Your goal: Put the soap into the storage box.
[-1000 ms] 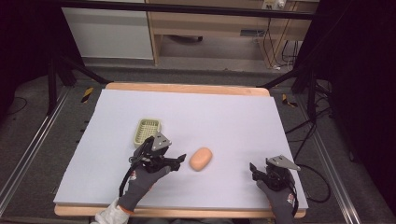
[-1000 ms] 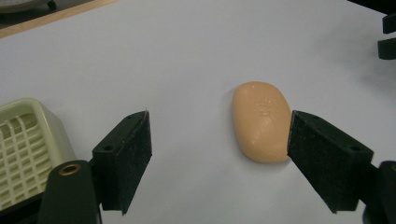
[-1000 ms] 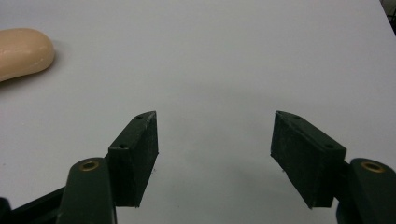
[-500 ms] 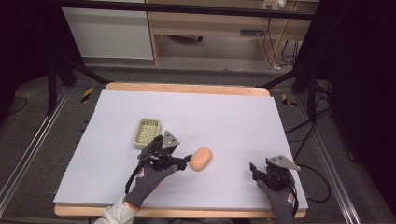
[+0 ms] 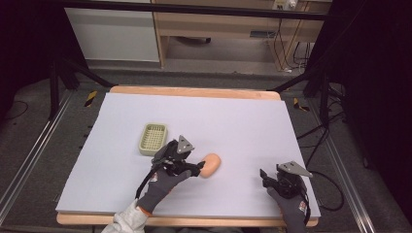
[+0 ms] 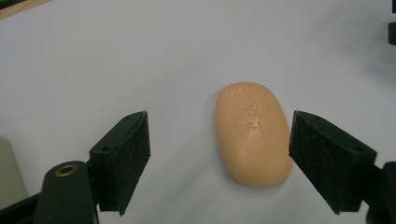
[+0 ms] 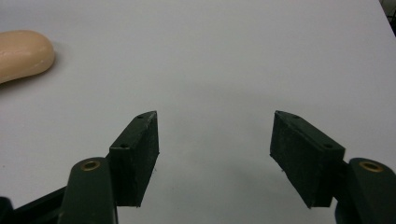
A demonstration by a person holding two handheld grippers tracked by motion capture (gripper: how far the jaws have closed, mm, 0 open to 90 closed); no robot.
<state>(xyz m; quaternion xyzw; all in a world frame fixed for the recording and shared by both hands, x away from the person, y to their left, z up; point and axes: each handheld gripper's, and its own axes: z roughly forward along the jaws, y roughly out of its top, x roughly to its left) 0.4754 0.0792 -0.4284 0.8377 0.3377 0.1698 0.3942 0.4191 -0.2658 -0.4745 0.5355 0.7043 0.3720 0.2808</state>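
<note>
1. Your left gripper [image 5: 195, 168] is the tool in play. Its jaws stand apart with nothing pressed between them, and they have just been opening further.
2. Between those jaws lies the soap bar [image 6: 252, 132], off-centre: in the left gripper view it sits just beside the right-hand pad, maybe touching it, with a wide gap to the left-hand pad.
3. The bar's long axis runs along your line of approach, so the jaws face its long flanks and would close across its short width. I judge you need to shift toward the bar's side to centre it before closing.
4. In the high view the soap bar [image 5: 210, 165] lies flat on the white table top [image 5: 243, 121], just past the left fingertips.
5. Behind the left gripper stands the green soap dish [image 5: 153, 138], near but apart.
6. Your right gripper [image 5: 266, 177] rests well apart from the bar, jaws apart and empty; the left is clearly nearer.
</note>
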